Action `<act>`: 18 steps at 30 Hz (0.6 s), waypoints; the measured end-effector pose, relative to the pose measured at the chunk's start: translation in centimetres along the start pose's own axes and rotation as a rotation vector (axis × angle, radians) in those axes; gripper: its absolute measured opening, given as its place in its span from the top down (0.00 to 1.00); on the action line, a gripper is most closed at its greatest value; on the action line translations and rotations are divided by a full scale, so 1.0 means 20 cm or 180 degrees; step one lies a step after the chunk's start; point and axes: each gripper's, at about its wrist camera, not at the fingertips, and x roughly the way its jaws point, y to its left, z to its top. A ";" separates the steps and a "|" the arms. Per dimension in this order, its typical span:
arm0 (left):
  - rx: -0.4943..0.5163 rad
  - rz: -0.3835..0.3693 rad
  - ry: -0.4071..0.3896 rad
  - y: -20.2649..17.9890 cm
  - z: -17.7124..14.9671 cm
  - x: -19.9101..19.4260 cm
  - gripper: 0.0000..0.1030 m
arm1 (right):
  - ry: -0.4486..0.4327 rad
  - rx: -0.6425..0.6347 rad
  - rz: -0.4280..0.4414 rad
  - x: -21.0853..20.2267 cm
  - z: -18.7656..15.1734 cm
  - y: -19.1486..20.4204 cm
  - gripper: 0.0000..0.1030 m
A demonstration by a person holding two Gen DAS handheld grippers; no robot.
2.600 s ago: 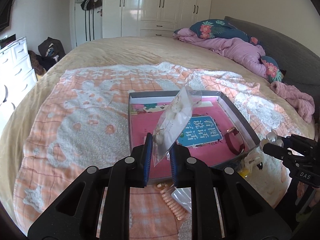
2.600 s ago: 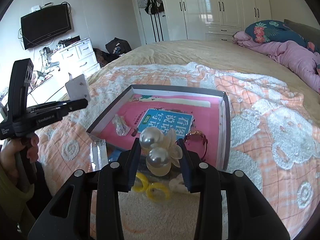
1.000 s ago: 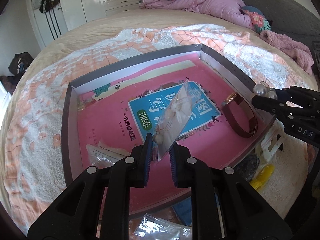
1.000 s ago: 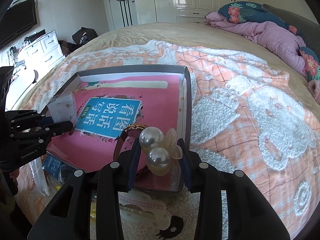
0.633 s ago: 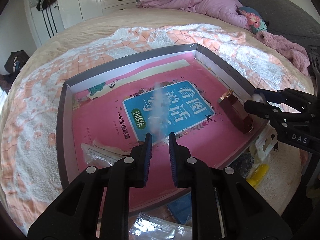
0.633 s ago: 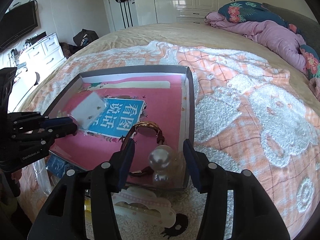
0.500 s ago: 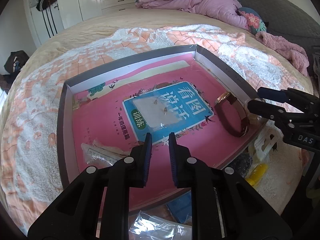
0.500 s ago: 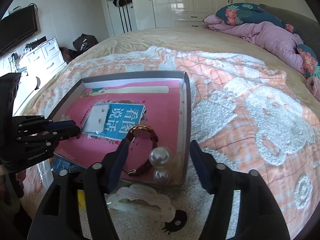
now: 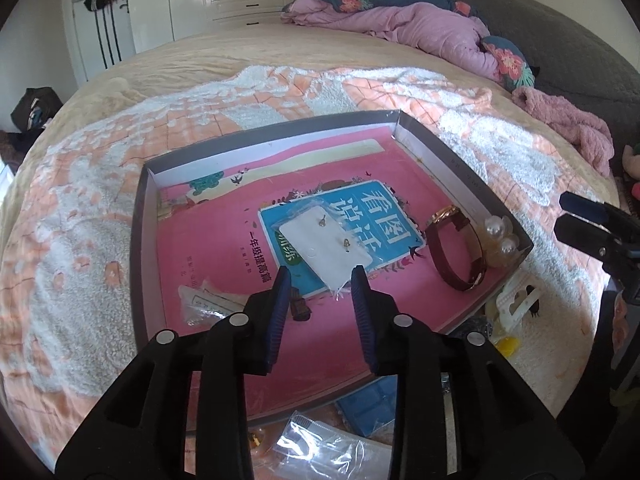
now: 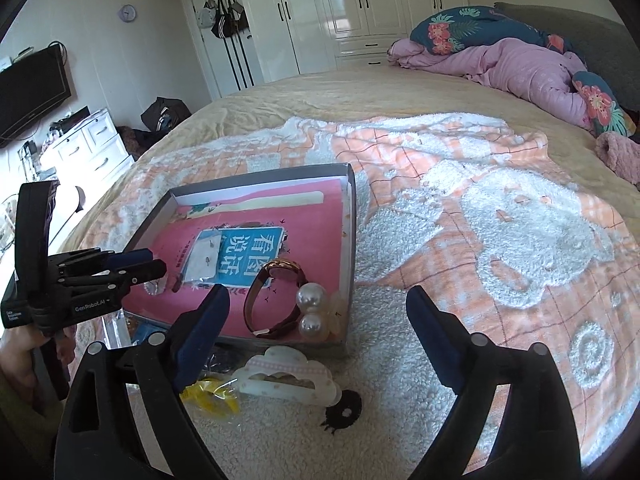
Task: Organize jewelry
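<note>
Both hand-held grippers hang empty with jaws spread, left gripper [image 9: 318, 280] and right gripper [image 10: 316, 306] above the near edge of a shallow box [image 9: 460, 160]. Inside the box lie an earring card [image 9: 324, 242] at centre, and a watch [image 9: 456, 254] and pearl clip [image 9: 498, 240] gathered in its near right corner, likely sorted there deliberately.

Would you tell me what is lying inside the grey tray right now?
Inside the grey tray: a pink book, earring packet, watch, pearl clip, another small bag. Beneath the book is hidden.
</note>
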 end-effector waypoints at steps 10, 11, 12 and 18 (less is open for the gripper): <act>-0.0043 0.0063 -0.0142 0.01 0.01 -0.12 0.37 | -0.0073 0.0003 0.0019 -0.06 0.01 0.03 0.06; -0.0050 0.0071 -0.0153 0.01 0.00 -0.13 0.30 | -0.0086 0.0009 0.0021 -0.06 0.01 0.03 0.06; -0.0057 0.0086 -0.0165 0.01 0.00 -0.15 0.27 | -0.0097 0.0012 0.0018 -0.07 0.01 0.03 0.06; -0.0101 0.0177 -0.0208 0.03 -0.02 -0.19 0.10 | -0.0168 0.0021 0.0004 -0.11 0.02 0.03 0.05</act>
